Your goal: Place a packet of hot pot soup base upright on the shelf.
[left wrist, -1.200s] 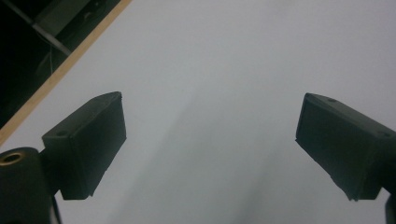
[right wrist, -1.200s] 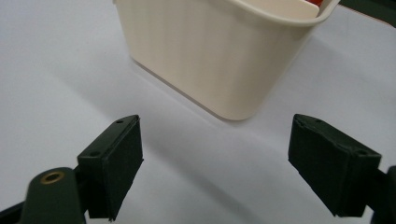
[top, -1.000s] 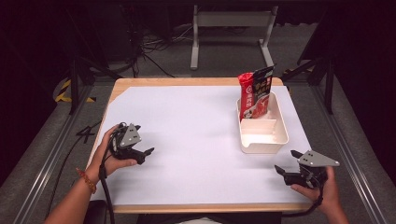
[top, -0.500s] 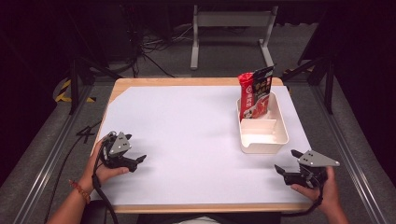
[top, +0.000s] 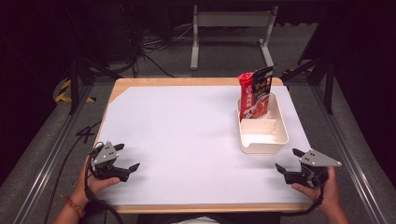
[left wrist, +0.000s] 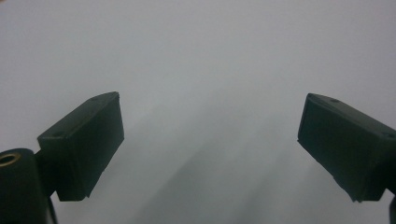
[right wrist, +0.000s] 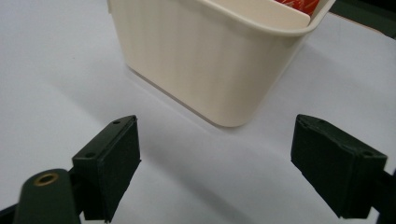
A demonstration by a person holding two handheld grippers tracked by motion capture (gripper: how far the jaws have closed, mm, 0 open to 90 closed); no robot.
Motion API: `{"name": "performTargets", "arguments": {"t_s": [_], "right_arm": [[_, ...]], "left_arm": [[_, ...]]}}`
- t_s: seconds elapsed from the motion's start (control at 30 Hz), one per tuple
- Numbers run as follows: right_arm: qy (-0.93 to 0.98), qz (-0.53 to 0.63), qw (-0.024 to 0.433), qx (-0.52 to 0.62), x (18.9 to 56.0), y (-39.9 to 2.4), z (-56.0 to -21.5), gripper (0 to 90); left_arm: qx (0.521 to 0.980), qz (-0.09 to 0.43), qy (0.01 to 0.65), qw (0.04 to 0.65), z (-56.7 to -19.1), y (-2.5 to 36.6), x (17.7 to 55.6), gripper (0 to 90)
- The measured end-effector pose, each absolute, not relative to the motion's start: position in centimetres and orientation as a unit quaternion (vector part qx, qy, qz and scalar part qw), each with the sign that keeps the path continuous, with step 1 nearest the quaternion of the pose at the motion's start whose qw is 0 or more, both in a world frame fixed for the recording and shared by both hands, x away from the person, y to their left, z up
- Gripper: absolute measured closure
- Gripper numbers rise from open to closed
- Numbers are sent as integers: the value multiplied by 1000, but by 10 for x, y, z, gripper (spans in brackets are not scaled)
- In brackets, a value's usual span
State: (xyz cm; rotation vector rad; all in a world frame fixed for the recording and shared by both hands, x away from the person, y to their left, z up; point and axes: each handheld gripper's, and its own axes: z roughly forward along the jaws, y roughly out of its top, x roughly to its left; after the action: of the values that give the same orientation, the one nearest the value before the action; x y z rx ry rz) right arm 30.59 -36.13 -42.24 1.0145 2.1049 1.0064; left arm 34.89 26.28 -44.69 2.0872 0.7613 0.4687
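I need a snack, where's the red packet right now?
In the high view, the red packet stands upright in the far compartment of the cream bin, at the table's far right.

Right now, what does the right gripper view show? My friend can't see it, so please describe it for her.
A cream plastic bin sits on a white table, just beyond the open right gripper. Its two black jaws stand wide apart with nothing between them. Something red peeks over the bin's far rim.

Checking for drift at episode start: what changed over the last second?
The left gripper drew back toward the person's edge of the table, staying at the left side, jaws open and empty. The right gripper, also open, the cream bin and the red snack packet standing in it stayed put.
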Motion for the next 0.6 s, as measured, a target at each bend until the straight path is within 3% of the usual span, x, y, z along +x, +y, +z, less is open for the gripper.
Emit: {"name": "performTargets", "arguments": {"t_s": [0.6], "right_arm": [[792,377,296,378,306,-360,-424,147]], "left_arm": [[823,189,309,439,-451,267,343,72]]}}
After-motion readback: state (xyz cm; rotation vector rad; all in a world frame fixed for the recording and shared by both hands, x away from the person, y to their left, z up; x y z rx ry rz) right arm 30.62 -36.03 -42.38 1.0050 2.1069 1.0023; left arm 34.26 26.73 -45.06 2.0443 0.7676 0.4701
